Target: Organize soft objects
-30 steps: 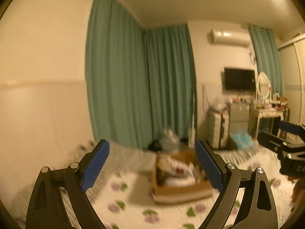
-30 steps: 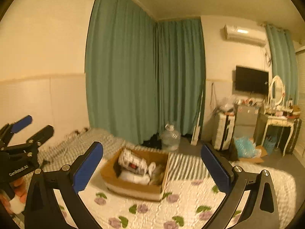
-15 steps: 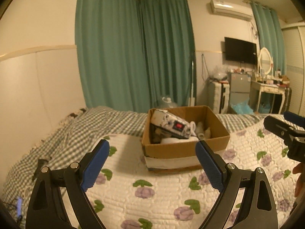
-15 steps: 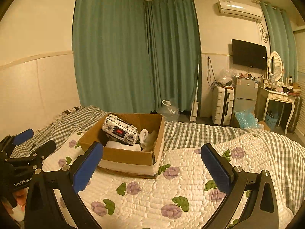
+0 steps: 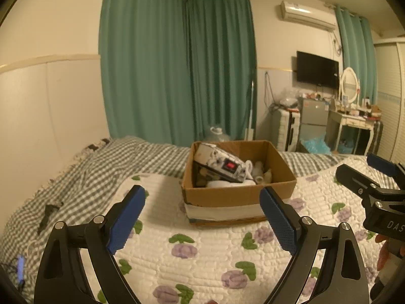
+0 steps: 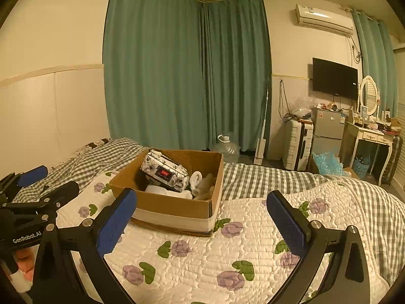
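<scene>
Jaws wide and empty on both left gripper [image 5: 202, 217] and right gripper [image 6: 201, 219], hovering over the floral quilt [image 6: 202, 261] short of the open cardboard box [image 6: 174, 206], which holds a tilted floral-print pouch [image 6: 164, 173] atop white rolled soft items [image 6: 196, 179].

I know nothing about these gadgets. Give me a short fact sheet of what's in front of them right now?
Setting: bedroom, floral quilt over a checked blanket
Container: open cardboard box on the quilt
Contents: floral pouch with red label on top, white rolled soft items beside it
Left hand-held gripper: open, empty
Right hand-held gripper: open, empty
</scene>
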A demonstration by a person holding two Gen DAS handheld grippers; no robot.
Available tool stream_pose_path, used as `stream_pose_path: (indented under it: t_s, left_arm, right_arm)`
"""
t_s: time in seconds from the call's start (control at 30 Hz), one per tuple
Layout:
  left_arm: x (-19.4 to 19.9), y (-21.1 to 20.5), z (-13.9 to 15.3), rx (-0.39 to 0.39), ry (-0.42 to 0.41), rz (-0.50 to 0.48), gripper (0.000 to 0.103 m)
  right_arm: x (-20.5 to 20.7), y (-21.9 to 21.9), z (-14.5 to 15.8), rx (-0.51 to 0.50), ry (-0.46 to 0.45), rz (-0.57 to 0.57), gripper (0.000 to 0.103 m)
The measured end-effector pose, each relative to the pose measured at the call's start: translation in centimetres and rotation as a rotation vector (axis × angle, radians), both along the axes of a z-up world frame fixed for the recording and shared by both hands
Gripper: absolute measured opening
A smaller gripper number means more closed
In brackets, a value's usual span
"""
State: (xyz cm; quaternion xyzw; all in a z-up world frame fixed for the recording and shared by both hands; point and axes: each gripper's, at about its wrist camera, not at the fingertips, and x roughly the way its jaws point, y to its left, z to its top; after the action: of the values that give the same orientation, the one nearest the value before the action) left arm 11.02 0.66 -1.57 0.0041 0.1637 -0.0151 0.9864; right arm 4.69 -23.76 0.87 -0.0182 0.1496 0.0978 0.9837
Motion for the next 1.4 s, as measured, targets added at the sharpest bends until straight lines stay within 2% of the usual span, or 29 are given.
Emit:
stream_pose_path:
  t_s: [1.4]
  left_arm:
    - [-0.7, 0.3, -0.2, 0.009, 0.008, 0.003, 0.093]
  right_arm:
    - [0.6, 0.1, -1.1, 0.010, 0.028, -0.008, 0.103]
